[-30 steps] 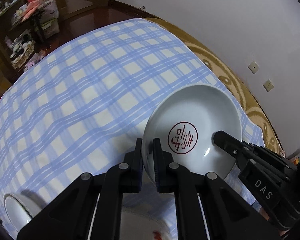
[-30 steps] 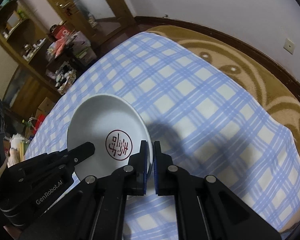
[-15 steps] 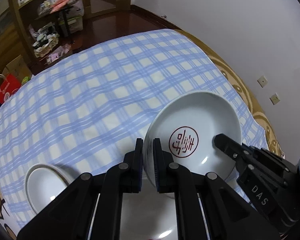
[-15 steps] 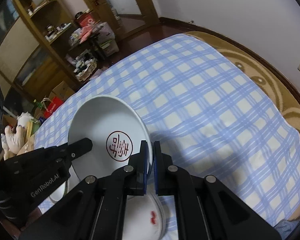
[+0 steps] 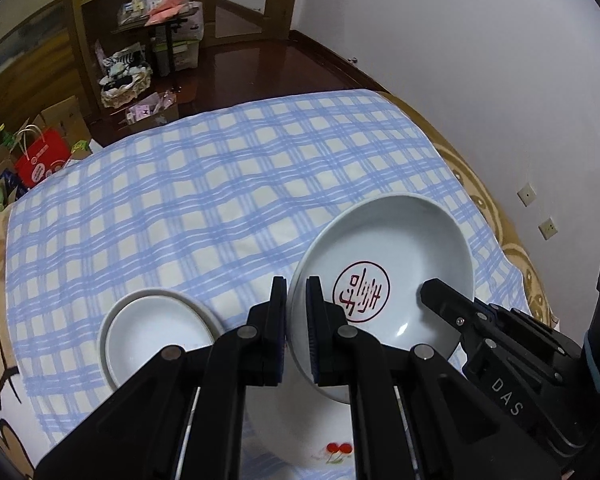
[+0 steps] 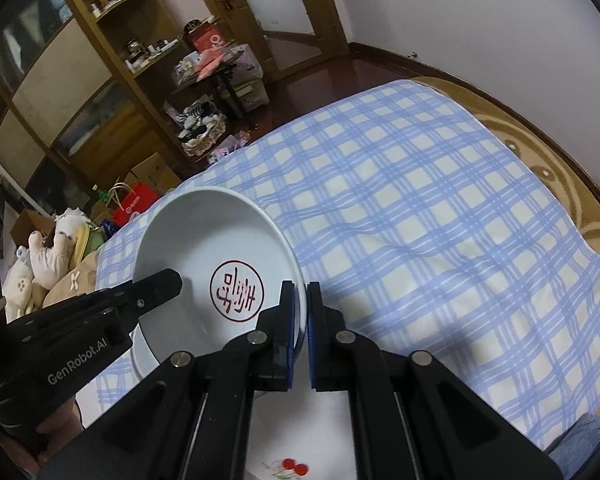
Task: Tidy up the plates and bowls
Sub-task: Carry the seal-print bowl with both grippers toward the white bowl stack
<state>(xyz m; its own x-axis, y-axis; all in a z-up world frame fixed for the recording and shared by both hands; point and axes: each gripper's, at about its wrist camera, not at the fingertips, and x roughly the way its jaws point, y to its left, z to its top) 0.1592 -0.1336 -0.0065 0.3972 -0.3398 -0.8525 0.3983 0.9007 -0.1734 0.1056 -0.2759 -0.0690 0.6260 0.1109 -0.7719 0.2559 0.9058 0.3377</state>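
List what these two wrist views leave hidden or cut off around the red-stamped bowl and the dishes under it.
- Cherry plate: left wrist view, mostly behind the left gripper and the stamped bowl; the frame edge cuts it in the right wrist view.
- Small bowls: near rim behind the left gripper; their count is unclear.
- Stamped bowl's underside: unseen in either view.
- Right gripper: its hand is out of frame.

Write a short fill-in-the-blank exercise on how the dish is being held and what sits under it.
1. The white dish with the red seal is gripped on opposite rims by ____ grippers at once.
2. The left gripper has its fingers closed on the dish's ____.
3. The plate below the dish is decorated with red ____.
4. The cloth on the table is checked in white and ____.

Missing words: two; rim; cherries; blue
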